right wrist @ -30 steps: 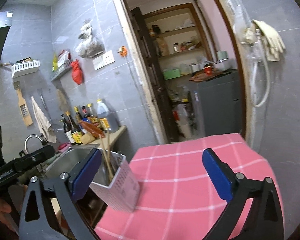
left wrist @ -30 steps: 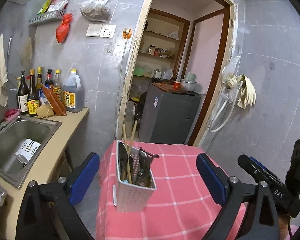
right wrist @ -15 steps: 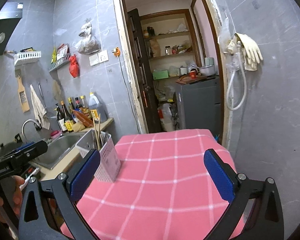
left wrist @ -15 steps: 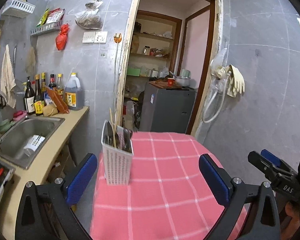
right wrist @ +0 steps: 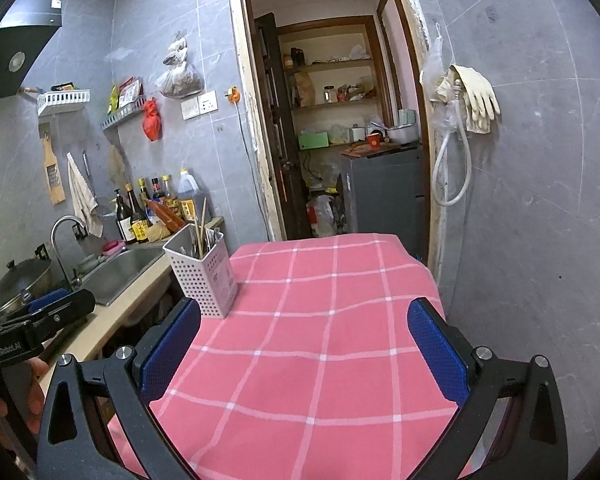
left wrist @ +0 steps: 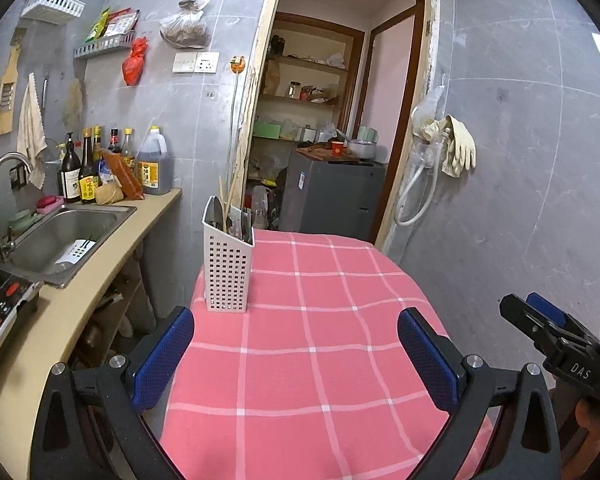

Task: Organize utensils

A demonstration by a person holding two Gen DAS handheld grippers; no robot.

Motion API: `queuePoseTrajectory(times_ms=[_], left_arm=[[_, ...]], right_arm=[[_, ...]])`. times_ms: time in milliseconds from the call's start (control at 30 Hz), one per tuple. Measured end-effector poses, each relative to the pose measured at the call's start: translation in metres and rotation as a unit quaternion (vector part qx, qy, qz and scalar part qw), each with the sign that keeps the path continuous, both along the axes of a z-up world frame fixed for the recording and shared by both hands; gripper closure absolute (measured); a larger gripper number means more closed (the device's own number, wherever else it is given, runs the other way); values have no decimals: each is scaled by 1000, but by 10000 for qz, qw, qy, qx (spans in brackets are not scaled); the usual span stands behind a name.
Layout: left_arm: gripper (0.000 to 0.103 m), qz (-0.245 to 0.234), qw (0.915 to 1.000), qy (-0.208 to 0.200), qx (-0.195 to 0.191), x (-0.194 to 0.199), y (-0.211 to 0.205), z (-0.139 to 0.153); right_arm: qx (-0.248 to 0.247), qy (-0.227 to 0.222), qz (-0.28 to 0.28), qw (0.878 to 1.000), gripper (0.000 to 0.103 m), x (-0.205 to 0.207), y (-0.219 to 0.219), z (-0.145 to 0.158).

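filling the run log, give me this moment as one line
left gripper: open, empty | right gripper: open, empty | utensil holder: upright on pink checked tablecloth, utensils inside

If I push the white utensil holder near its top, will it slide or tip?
Probably tip. The utensil holder is tall on a narrow base, and the chopsticks stick out above its rim. The checked tablecloth may grip the base. It stands near the table's left edge.

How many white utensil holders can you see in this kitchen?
2, maybe. One white perforated caddy stands upright on the pink checked tablecloth, holding chopsticks and cutlery. A second white perforated piece lies in the sink; it may be another holder.
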State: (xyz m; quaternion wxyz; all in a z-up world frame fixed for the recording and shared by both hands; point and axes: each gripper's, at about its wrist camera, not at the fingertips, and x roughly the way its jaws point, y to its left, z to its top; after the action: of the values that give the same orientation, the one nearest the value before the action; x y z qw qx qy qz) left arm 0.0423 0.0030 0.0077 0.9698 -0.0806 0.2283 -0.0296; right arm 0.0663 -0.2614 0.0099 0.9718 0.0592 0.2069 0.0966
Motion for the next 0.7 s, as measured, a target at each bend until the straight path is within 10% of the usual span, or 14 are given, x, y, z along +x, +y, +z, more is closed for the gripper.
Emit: queuePoseTrajectory(times_ms=[700], left_arm=[[1,12,10000,-26,64,-9,-4,4]], right_arm=[[28,-1,47,10000,1,-6,0,-1]])
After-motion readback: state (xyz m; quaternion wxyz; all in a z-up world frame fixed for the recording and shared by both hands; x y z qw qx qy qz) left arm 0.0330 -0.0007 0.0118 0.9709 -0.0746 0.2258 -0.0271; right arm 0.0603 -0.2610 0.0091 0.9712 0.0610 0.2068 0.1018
